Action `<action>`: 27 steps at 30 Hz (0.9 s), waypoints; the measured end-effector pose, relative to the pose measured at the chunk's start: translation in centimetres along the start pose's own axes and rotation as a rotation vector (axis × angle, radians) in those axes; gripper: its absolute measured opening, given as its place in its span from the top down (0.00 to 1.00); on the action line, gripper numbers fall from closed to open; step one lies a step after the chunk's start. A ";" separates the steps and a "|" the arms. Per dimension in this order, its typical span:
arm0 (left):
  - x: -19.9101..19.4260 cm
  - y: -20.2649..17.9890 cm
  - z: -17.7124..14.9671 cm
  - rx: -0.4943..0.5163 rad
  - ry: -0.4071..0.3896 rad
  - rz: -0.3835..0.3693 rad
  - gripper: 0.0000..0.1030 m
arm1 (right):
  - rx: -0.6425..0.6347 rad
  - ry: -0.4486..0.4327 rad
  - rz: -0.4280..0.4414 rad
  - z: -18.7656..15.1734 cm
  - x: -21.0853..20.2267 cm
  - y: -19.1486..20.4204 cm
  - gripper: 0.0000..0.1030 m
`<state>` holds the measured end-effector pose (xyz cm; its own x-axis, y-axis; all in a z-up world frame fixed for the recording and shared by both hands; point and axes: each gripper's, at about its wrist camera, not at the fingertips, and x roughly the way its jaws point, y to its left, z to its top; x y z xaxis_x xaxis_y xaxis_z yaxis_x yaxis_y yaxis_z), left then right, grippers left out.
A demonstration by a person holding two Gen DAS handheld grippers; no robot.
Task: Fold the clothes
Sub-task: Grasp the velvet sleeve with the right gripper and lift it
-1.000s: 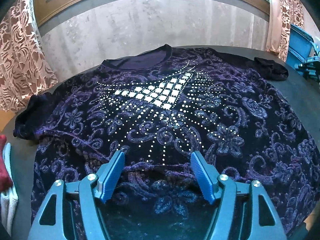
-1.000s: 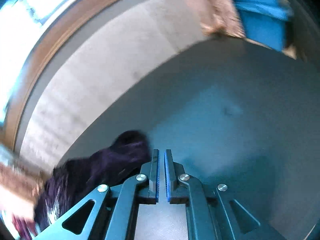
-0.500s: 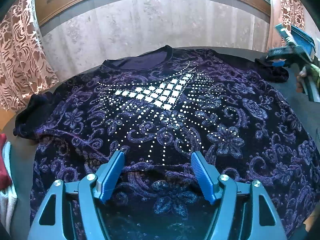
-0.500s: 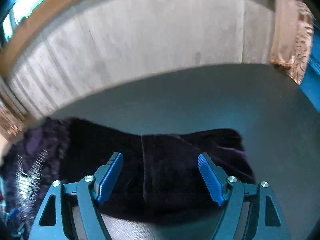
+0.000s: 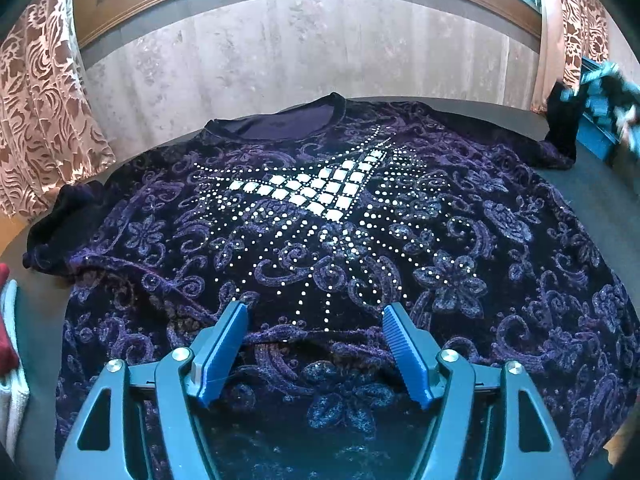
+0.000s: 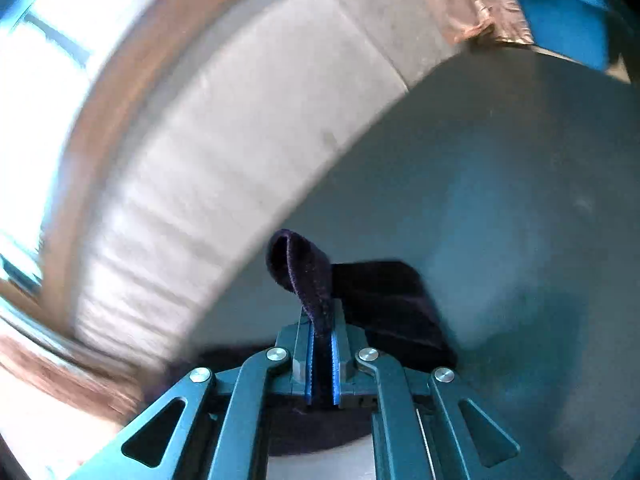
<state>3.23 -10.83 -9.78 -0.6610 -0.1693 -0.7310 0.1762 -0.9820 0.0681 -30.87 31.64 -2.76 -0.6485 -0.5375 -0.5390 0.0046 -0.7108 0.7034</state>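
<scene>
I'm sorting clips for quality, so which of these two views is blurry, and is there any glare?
Right wrist view: wall and window smeared by motion blur, window blown out white; the right hand-held gripper and pinched sleeve stay sharp. Left wrist view: sharp, fisheye-bent, studs on the top glinting.

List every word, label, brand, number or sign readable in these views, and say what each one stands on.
None: no readable text appears in either view.
The purple top bears only a stud-and-tile pattern, no letters.
The left gripper and right gripper show no markings.
The curtain carries only a floral pattern.
The right wrist view is motion-blurred, so any fine print on the wall could not be read.
</scene>
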 end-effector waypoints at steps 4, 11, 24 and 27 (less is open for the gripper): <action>0.0 -0.1 0.0 0.002 -0.002 0.000 0.30 | 0.019 -0.069 0.246 2.1 -4.5 4.4 0.94; -0.1 0.7 0.1 -0.028 0.007 -0.048 0.31 | -0.134 0.034 0.494 -2.0 -4.6 16.2 0.94; -0.2 10.6 3.3 -0.596 0.042 -0.454 0.33 | -0.444 0.439 0.438 -23.6 8.4 24.3 0.45; 0.7 10.9 4.3 -0.596 0.059 -0.473 0.33 | -0.412 0.449 0.430 -24.5 8.2 20.6 0.45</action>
<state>1.57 -22.05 -6.66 -0.7269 0.2794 -0.6274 0.2592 -0.7344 -0.6273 -17.48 1.47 -4.01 -0.1519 -0.8774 -0.4551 0.5302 -0.4609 0.7117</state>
